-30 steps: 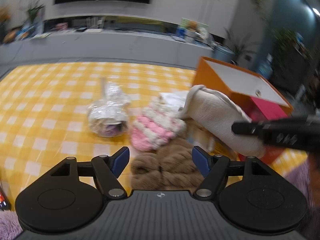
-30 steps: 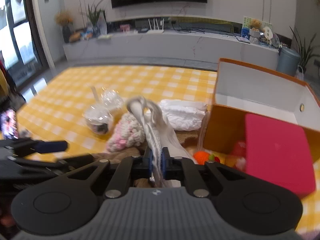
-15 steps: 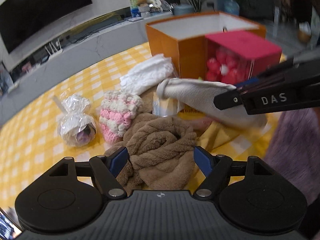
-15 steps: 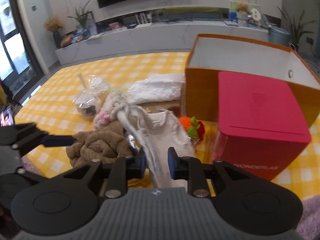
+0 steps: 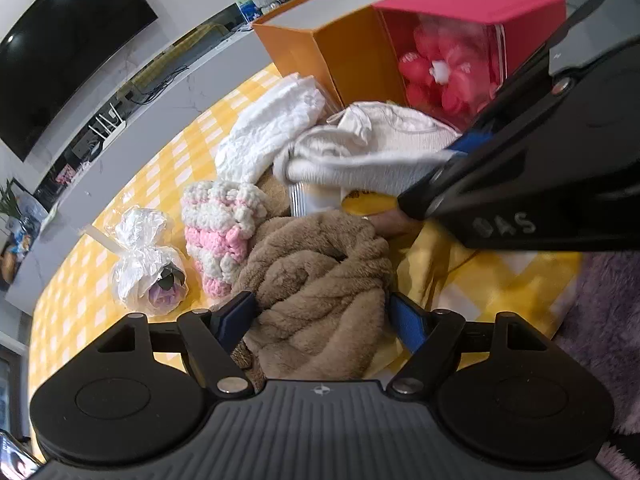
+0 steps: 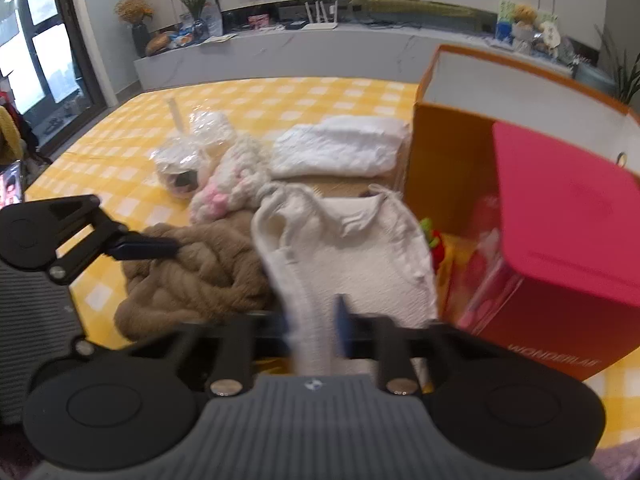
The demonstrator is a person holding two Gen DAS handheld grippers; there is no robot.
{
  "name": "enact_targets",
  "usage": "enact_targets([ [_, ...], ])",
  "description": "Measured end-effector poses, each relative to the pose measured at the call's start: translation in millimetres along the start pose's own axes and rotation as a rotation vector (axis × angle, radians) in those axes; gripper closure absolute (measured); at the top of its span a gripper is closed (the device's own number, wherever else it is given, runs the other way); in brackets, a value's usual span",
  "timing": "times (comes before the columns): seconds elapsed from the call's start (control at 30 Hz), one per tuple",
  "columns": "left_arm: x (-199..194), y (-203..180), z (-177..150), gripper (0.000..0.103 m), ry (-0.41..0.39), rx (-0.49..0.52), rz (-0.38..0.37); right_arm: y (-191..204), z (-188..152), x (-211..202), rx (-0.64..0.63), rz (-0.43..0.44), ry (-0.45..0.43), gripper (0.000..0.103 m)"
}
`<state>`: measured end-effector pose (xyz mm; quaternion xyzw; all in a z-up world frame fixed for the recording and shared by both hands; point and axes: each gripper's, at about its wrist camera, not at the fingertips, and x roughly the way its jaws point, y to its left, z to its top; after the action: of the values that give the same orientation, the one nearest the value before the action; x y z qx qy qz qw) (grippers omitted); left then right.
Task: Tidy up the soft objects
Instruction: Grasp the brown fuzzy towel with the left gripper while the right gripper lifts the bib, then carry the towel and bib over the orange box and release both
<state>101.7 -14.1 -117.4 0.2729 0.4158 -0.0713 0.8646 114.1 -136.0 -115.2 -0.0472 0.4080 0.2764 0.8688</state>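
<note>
2 boxes | orange box [image 6: 448,168] interior unseen | red box [image 6: 568,216] w/ red flowers | left tongs [image 5: 320,316] open | right tongs [image 6: 312,320] grip cream cloth [image 6: 360,248]

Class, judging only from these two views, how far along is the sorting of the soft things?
Done: nothing visibly sorted; what the orange box holds is hidden. In hand: the right gripper pinches the cream cloth; the open left gripper straddles the brown towel. Left: pink-and-white knit, white cloth and wrapped flower lie on the checked tablecloth.
</note>
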Motion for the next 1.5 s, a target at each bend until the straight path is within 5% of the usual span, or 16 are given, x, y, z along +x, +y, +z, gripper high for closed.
enact_targets([
  [0.17, -6.9, -1.8, -0.4, 0.043, -0.023, 0.015, 0.015, 2.4, -1.4, -12.4, -0.018, -0.009, -0.031, 0.095],
  [0.37, -34.0, 17.1, -0.1, 0.069, -0.108, -0.115, 0.004, -4.1, -1.6, -30.9, 0.010, -0.011, -0.081, 0.096],
  [0.7, -99.9, 66.7, 9.5, 0.072, -0.264, -0.412, -0.060, -10.9, 7.5, -86.1, 0.043, 0.026, -0.219, 0.100],
  [0.87, -120.4, 86.3, 28.6, 0.072, -0.318, -0.521, -0.191, -22.7, 10.9, -118.3, 0.086, 0.065, -0.286, 0.100],
  [1.27, -115.8, 91.7, 132.3, 0.072, -0.462, -0.529, -0.280, -64.2, 58.7, -177.8, 0.106, -0.028, -0.459, 0.100],
  [1.5, -81.5, 99.9, 175.8, 0.072, -0.500, -0.605, -0.347, -109.3, 111.3, -155.8, 0.135, -0.114, -0.450, 0.100],
])
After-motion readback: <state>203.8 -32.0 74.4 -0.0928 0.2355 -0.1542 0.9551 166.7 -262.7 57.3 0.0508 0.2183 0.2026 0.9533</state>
